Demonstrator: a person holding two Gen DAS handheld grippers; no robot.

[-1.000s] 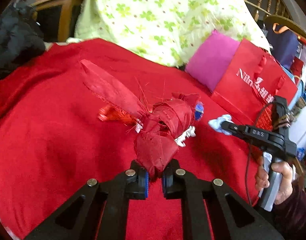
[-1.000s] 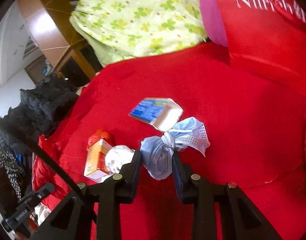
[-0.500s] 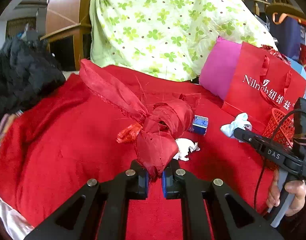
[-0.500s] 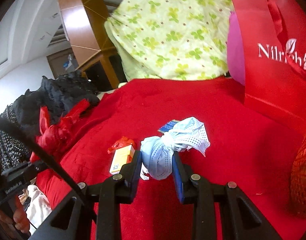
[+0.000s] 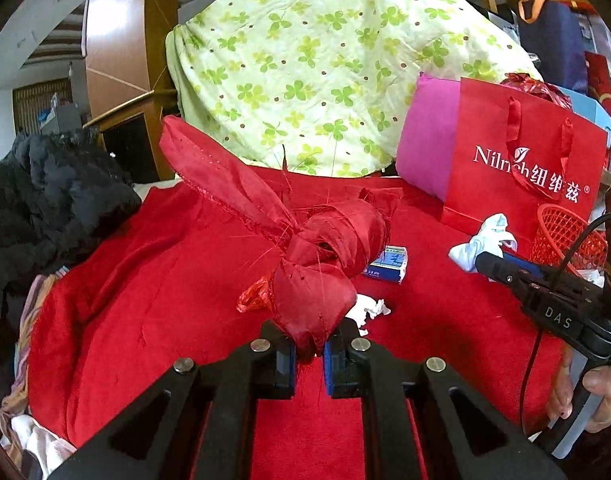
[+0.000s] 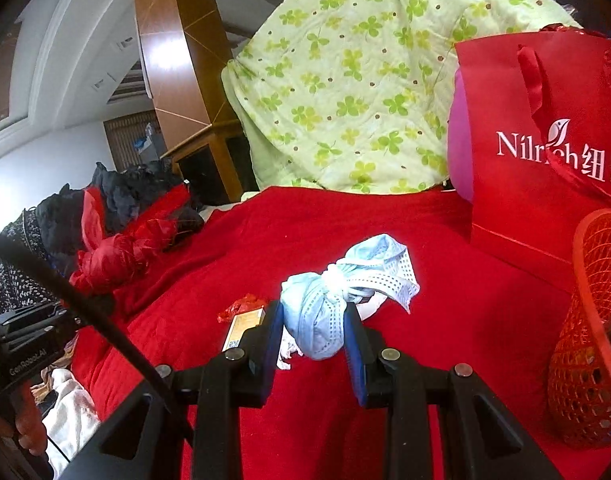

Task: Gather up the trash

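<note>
My left gripper [image 5: 308, 350] is shut on a knotted red cloth scrap [image 5: 317, 280] and holds it above the red bedspread [image 5: 145, 300]. My right gripper [image 6: 313, 332] is shut on a knotted light-blue face mask [image 6: 325, 308], also lifted; the mask shows in the left wrist view [image 5: 481, 240]. On the bedspread lie a blue box [image 5: 387, 266], a crumpled white tissue [image 5: 367, 308], a red wrapper [image 5: 253, 298] and a yellow-orange box [image 6: 243, 324]. A red mesh basket [image 6: 593, 320] stands at the right, close to my right gripper.
A red paper bag [image 5: 517, 168] and a pink cushion [image 5: 425, 140] stand behind the basket. A green clover-print quilt [image 5: 325, 72] is piled at the back. Black clothing [image 5: 45, 208] lies at the left. The other gripper's cable [image 6: 85, 308] crosses the right wrist view.
Both grippers have risen and tilted up with their loads. The right gripper has moved right, so the red basket now shows large beside it.
</note>
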